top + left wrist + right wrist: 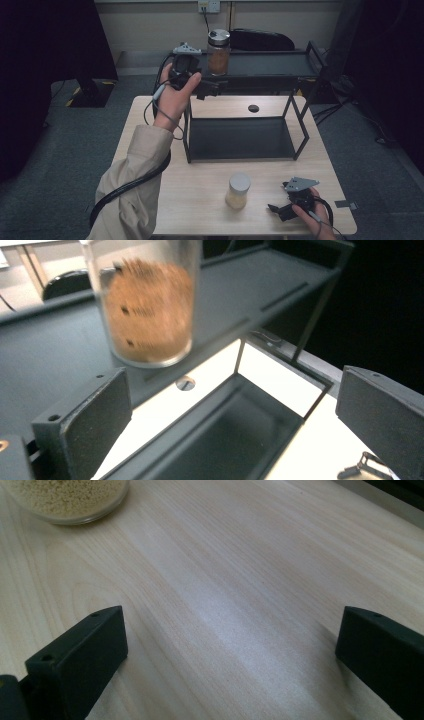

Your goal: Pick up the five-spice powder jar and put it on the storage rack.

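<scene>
High view: left gripper [212, 90] held up at upper centre-left of frame, beside the top shelf of the black rack [300, 135], person's hand [172, 97] wrapped round its body, beige sleeve [135, 185] running down to bottom left. Jar w/ brown contents [218, 51] stands upright on the rack's top shelf, silver lid on, just right of and above the gripper; nothing touching it.

Left gripper view: jaws spread wide, nothing between the pads. Brown jar [147, 305] sits upper left of frame, blurred, clear of both jaws, standing on the dark shelf. Lower shelf of rack [235, 425] seen below at centre, light table [280, 375] behind it.

Right gripper [280, 207] at lower right of high view, resting low on the wooden table [200, 185], hand [312, 212] behind it. Jaws apart, empty. Jar w/ pale yellow grains [238, 190], grey lid, upright at lower centre of frame, near the right gripper on its left side, not touching.

Right gripper view: jaws wide, bare wood between them; base of pale jar [65, 497] at upper left corner of frame, well clear of the pads.

Wall socket [209, 6] at top centre.
</scene>
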